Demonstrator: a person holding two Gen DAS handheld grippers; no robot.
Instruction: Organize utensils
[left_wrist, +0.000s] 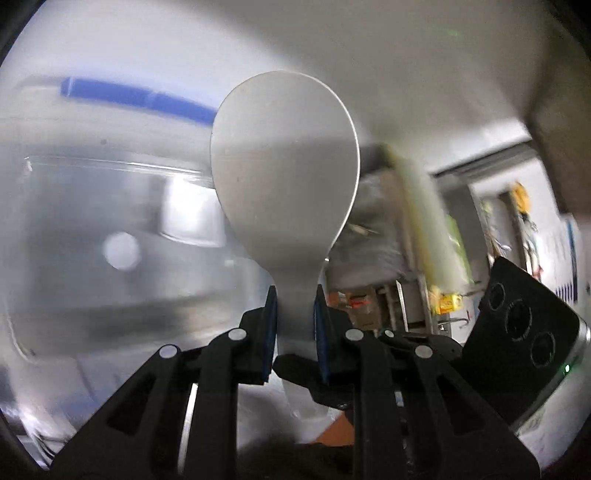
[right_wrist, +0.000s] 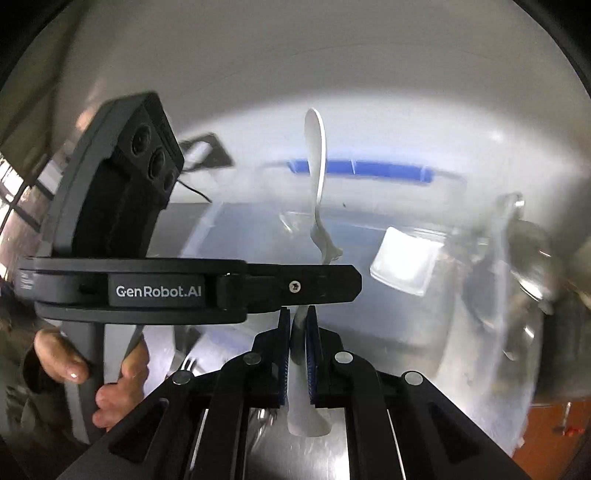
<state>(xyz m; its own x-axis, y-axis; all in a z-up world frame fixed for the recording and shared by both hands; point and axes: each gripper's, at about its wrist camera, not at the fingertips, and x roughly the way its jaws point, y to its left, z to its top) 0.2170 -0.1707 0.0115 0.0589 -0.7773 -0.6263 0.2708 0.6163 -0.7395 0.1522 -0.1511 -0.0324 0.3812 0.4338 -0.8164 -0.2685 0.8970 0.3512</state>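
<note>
A brushed-metal counter (right_wrist: 306, 458) fills the bottom of the right wrist frame. At centre and right, a clear plastic storage bin (right_wrist: 369, 325) with a blue handle (right_wrist: 369, 168) on its far rim rests on the counter. A blurred clear container (right_wrist: 517, 295) sits at right, beside the bin.

The white rice paddle (left_wrist: 284, 177) is standing upright straight ahead of the left gripper (left_wrist: 294, 325), blocking the way forward. Behind it, the clear storage bin (right_wrist: 436, 325) with the blue handle (right_wrist: 369, 168) is sitting open at the top. The left gripper body is crossing in front of the right gripper (right_wrist: 298, 332), closing off its left side.
</note>
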